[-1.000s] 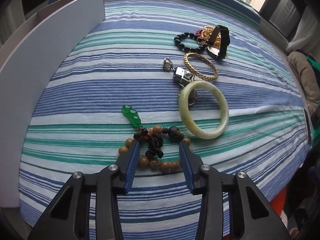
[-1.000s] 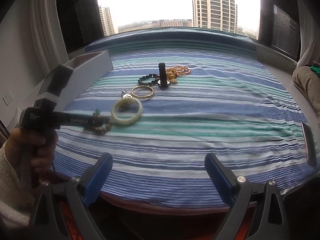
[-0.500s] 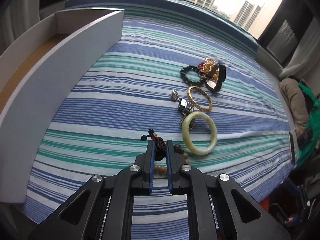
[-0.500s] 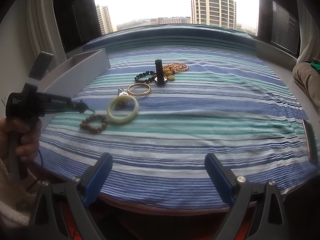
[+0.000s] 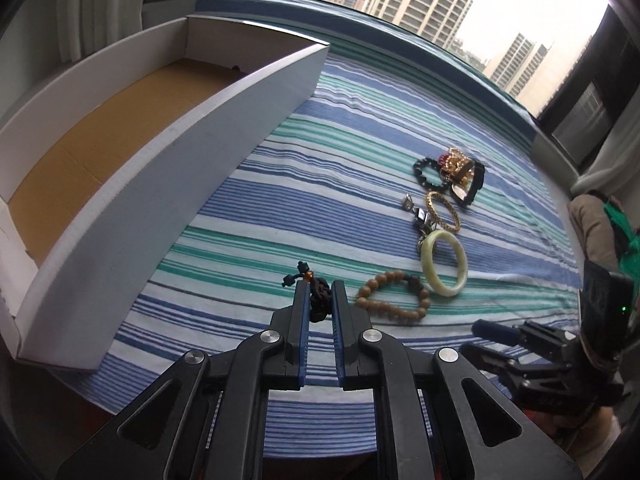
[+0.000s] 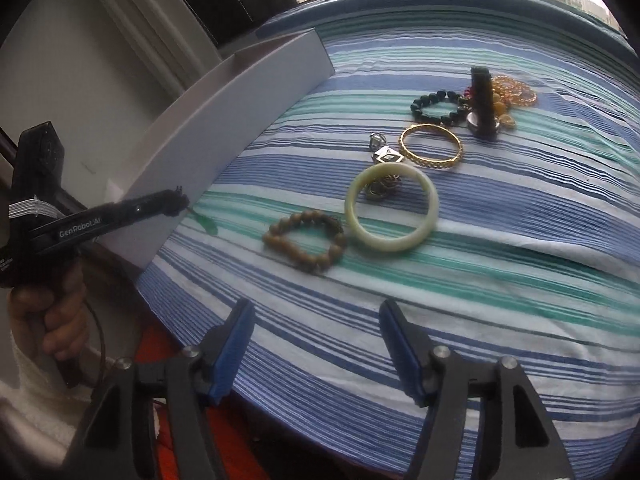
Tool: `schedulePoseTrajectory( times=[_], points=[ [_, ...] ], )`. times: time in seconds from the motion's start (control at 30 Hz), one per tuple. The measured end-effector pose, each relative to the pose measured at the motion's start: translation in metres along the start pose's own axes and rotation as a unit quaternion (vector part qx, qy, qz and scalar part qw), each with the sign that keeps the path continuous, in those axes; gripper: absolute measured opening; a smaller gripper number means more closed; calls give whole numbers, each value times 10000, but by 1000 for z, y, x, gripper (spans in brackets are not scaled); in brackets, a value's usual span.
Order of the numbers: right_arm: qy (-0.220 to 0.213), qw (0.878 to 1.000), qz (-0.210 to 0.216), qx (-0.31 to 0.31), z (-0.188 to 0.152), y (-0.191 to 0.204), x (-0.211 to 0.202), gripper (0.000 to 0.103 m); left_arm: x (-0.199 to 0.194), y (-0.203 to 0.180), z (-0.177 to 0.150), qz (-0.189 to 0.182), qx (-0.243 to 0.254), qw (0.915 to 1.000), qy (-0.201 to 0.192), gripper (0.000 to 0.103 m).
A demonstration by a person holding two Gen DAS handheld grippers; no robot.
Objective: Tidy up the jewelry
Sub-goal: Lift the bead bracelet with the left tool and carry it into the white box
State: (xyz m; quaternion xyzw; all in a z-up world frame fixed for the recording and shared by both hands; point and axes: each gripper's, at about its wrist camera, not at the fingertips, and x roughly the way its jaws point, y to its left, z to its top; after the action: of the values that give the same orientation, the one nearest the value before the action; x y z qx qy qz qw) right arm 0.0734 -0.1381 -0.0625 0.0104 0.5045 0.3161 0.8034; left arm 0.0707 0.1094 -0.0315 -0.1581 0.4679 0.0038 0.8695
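Fingers (image 5: 301,308) of the left gripper (image 5: 320,300) are pinched narrow on a black knotted cord (image 5: 319,300), held above the striped cloth (image 5: 248,216). A short tail of the cord with an orange bead sticks out past the tips. From the right wrist view, a green pendant (image 6: 206,224) hangs below the left gripper's tip, just in front of the box (image 5: 168,168).

Right gripper (image 6: 316,334) fingers stand wide apart with nothing between them, low over the near edge of the cloth.

Wooden bead bracelet (image 6: 304,240) lies flat on the cloth, apart from the left gripper and just beside the pale green bangle (image 6: 392,210); whether the two touch cannot be told. Inside and under the bangle's far rim sits a small bunch of metal rings (image 6: 380,188). Beyond it lie a silver charm (image 6: 386,156) and a gold bangle (image 6: 432,146). Farther back are a black bead bracelet (image 6: 436,108), a black watch (image 6: 482,100) standing on edge, and amber beads (image 6: 514,90) bunched together.

The box is white with a brown floor, open at the top, and sits on the left side of the bed. Nothing of the jewelry shows inside it
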Motion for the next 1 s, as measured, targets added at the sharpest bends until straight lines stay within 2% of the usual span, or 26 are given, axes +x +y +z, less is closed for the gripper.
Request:
schedulePoseTrajectory(
  times=[0.03,0.23,0.43,0.5,0.53,0.6,0.73,0.8,0.9,1.0],
  points=[
    [156,9999,-5,-20,5,1,13,49,-1,1,-1,1,-7,10000,-9,9],
    [523,9971,-473,-276,27,5,62,45,-5,8,-3,-36,-38,10000,-70,9],
    [405,9908,-973,-852,51,19,87,43,2,12,-5,-79,-61,9999,27,9],
    [378,9880,-1081,-1036,56,20,95,40,3,14,-6,-69,-62,9999,48,9],
    [389,9859,-1150,-1155,58,22,97,35,3,15,-6,-49,-56,10000,56,9],
    [425,9797,-1298,-1466,59,27,101,14,2,16,-6,-18,-44,10000,71,9],
    [592,9807,-1063,-1532,60,30,92,14,-9,18,-3,6,-37,10000,30,9],
    [401,9840,-926,-1467,66,35,73,14,-21,20,3,45,-28,10000,-43,9],
    [103,9890,-486,-1393,84,55,41,14,-46,28,16,75,-68,9997,-213,9],
    [-242,9861,-240,-1627,108,89,13,14,-73,43,32,197,-131,9988,-437,9]
  ],
)
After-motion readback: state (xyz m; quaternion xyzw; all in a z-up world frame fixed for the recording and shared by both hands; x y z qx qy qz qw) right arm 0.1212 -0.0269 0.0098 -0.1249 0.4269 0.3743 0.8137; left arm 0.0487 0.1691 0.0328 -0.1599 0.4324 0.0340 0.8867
